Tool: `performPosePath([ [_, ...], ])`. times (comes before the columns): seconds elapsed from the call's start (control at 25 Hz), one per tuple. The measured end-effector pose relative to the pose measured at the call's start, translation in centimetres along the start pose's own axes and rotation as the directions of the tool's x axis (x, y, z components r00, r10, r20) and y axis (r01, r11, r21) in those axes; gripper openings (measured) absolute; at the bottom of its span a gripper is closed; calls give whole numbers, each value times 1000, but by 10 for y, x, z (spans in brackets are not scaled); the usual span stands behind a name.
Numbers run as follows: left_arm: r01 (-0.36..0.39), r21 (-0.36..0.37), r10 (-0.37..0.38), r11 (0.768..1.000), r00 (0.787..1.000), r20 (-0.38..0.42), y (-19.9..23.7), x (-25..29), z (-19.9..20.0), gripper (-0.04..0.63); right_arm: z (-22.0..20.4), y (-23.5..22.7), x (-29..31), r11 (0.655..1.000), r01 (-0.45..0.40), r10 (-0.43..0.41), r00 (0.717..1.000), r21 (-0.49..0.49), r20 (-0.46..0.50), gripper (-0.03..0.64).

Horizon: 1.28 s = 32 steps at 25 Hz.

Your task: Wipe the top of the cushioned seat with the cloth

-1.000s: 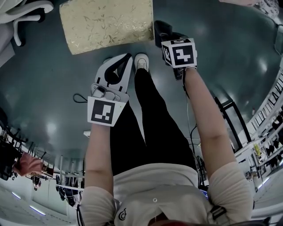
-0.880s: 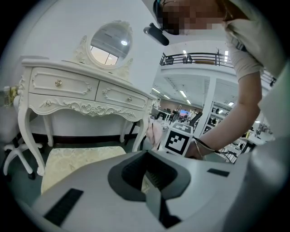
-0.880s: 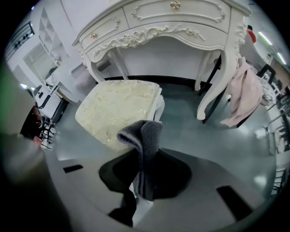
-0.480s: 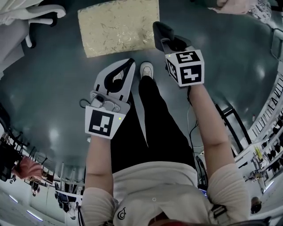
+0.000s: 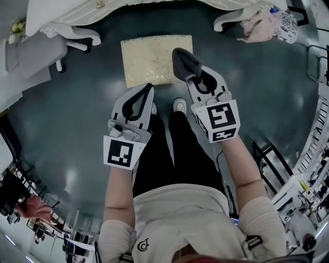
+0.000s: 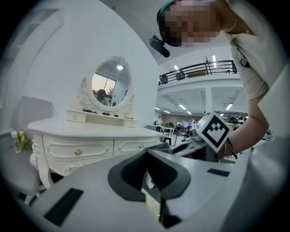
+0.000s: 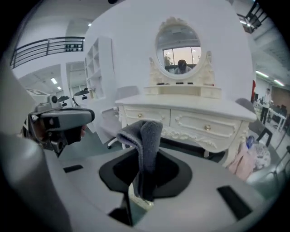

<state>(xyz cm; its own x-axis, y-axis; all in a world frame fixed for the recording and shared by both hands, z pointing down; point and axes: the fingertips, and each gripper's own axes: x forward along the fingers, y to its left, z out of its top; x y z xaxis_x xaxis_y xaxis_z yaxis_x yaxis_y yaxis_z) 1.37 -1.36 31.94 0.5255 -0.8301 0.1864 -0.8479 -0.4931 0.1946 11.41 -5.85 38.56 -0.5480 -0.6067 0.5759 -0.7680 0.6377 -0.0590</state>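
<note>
Holding the cloth: right gripper (image 5: 189, 71) (image 7: 143, 188), with its 2 jaws closed tight on a folded grey cloth (image 5: 183, 60) (image 7: 146, 138).
Cloth: it sticks out past the jaw tips, and the free end bends over to 1 side in the right gripper view. There it stands against the dresser front and is not pressed flat on anything.
Cloth position: in the head view it overlaps the right edge of the seat, near the front corner. I cannot tell whether it touches the cushion.
Left gripper (image 5: 149, 90) (image 6: 147, 156): the jaw tips meet, leaving only a thin slit behind them, and nothing is held between them.
Left gripper position: in the head view its tip sits just at the seat's near edge, left of the right gripper and apart from it.
Seat (image 5: 154, 59): a pale gold patterned cushion top, rectangular, on the dark floor (image 5: 67, 123) directly ahead of the person.
Person: stands in black trousers (image 5: 169, 154), with 1 white shoe (image 5: 179, 105) just short of the seat, between the 2 grippers.
Dresser (image 5: 128, 6) (image 6: 86, 133) (image 7: 190, 111): white and carved, just beyond the seat, with an oval mirror (image 6: 110, 84) (image 7: 181, 45) on top.
Grey chair (image 5: 28, 59) (image 6: 27, 118): stands to the left of the dresser.
Pink garment (image 5: 262, 25) (image 7: 244, 161): bunched by the dresser's right leg.
</note>
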Motion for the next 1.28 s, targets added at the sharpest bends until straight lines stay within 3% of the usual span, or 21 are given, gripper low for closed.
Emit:
performPosePath([
  [0.16, -25, 43, 23, 999, 999, 38, 6, -21, 56, 14, 52, 14, -32, 998, 9, -5, 998, -62, 60, 81],
  [0.36, -39, 105, 27, 994, 993, 112, 10, -39, 126, 14, 113, 16, -70, 997, 50, -42, 988, -52, 146, 81],
  [0.64, -50, 169, 31, 984, 993, 111, 12, -54, 196, 14, 187, 16, -124, 991, 110, -85, 954, -74, 286, 80],
  [0.76, -51, 209, 20, 977, 989, 147, 4, -65, 227, 14, 212, 19, -145, 987, 137, -102, 936, -81, 336, 80],
  [1.12, -94, 299, 34, 950, 979, 201, -7, -93, 284, 14, 268, 31, -201, 978, 183, -117, 879, -101, 462, 78],
  [1.28, -77, 275, 17, 958, 977, 213, -11, -103, 301, 14, 284, 37, -215, 980, 175, -100, 854, -100, 511, 77],
])
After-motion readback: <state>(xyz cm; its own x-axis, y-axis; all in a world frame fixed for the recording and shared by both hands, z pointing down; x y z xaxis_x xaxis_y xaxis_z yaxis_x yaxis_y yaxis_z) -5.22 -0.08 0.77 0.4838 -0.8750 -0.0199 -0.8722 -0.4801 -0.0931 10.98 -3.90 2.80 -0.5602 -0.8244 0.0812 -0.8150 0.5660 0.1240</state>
